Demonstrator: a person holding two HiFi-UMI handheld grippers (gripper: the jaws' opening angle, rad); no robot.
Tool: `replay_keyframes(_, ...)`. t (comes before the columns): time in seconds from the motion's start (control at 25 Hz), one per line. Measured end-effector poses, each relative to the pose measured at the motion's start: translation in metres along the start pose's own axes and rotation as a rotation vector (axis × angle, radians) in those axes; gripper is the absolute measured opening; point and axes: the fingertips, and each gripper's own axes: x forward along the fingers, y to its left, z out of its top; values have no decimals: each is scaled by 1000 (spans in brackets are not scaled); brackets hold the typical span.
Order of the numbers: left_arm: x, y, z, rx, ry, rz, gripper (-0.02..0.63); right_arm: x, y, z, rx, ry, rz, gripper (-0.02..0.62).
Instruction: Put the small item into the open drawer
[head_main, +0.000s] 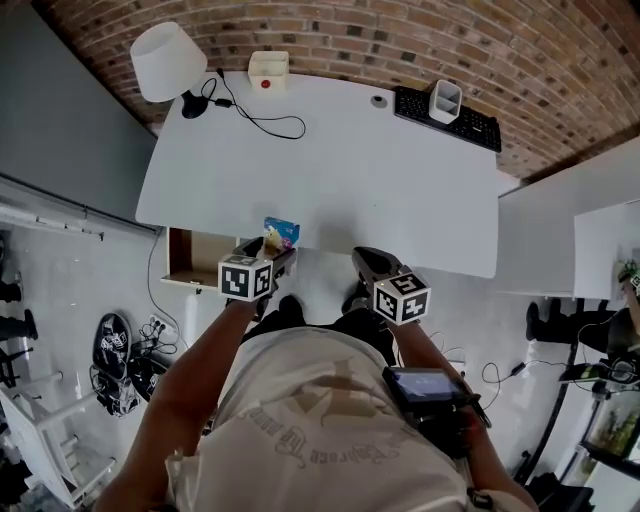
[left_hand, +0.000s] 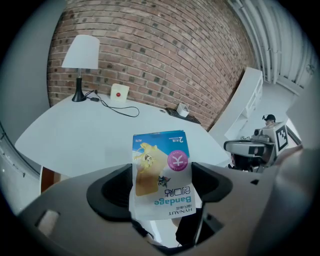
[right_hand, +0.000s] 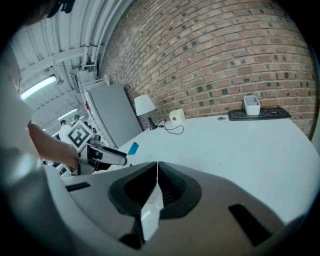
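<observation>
- Worktop (head_main: 330, 170): white; open drawer (head_main: 188, 262) under its left front edge.
- Right tool (right_hand: 156, 187): jaws pressed together, empty.
- Left tool (left_hand: 160, 186): pinching bandage packet (left_hand: 162, 165) by one end, near drawer.
- Packet: prob. light, flat, floppy, slick; needs firm edge pinch.

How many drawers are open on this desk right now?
1. The open drawer sticks out under the desk's near left corner, beside the left claw holding the bandage pack. Others may be hidden beneath.
</observation>
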Motion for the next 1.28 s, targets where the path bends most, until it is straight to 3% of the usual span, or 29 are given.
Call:
replay_keyframes(0.48, -48, 16, -32, -97, -48, -62, 371, 17, 68, -21, -33, 37, 74, 6)
replay_keyframes(0.76, -67, 13, -44, -147, -69, -14, 371, 24, 78, -17, -52, 54, 152, 6)
replay_keyframes(1.04, -78, -1, -65, -258, -99, 19, 371, 19, 77, -18, -79, 90, 241, 6)
replay_keyframes(1.28, -87, -2, -76, -286, -115, 92, 371, 27, 80, -24, -88, 113, 306, 6)
